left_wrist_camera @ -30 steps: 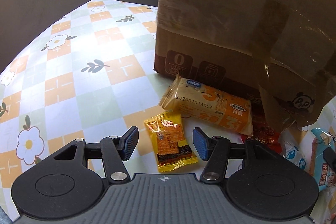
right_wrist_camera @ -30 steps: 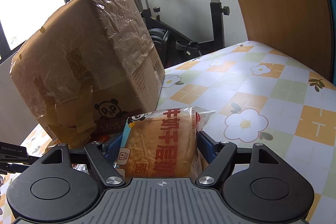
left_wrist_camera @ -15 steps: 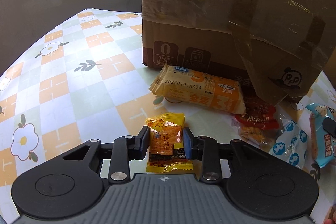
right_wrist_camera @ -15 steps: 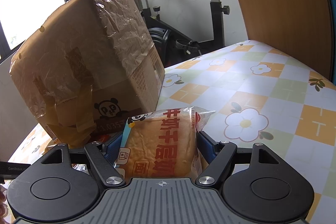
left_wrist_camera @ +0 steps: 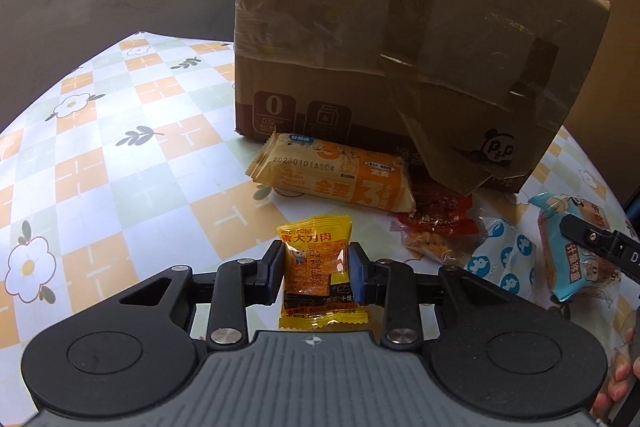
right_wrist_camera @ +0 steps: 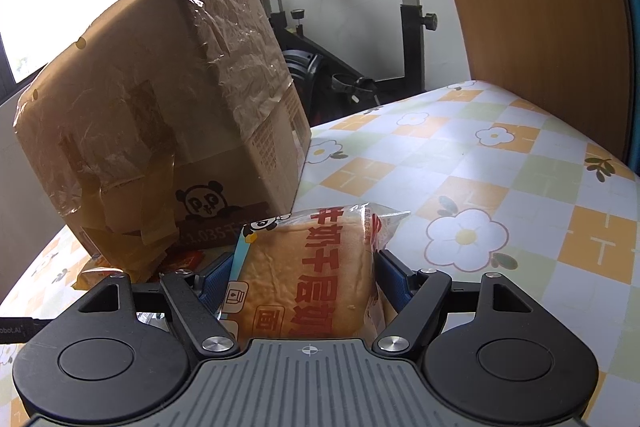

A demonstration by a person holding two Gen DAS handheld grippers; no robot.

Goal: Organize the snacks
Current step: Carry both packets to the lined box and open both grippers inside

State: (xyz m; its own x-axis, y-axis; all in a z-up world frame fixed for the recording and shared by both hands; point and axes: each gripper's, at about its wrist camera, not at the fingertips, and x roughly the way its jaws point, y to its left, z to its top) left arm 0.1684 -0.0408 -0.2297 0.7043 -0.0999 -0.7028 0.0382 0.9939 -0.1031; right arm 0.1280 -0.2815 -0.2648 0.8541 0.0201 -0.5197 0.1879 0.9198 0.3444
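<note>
Closed since before, left claw pinches yellow packet off open tablecloth.

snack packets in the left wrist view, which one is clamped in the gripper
The small yellow packet, pinched between the left gripper's pads. The long orange bar, red packet and blue-dotted packet lie loose on the table beyond.

The cardboard box beyond the left hand-held gripper was matt brown, patched with shiny, wrinkled tape. The snack packet between its fingers was glossy plastic film. The tabletop looked smooth, faintly sheened.
</note>
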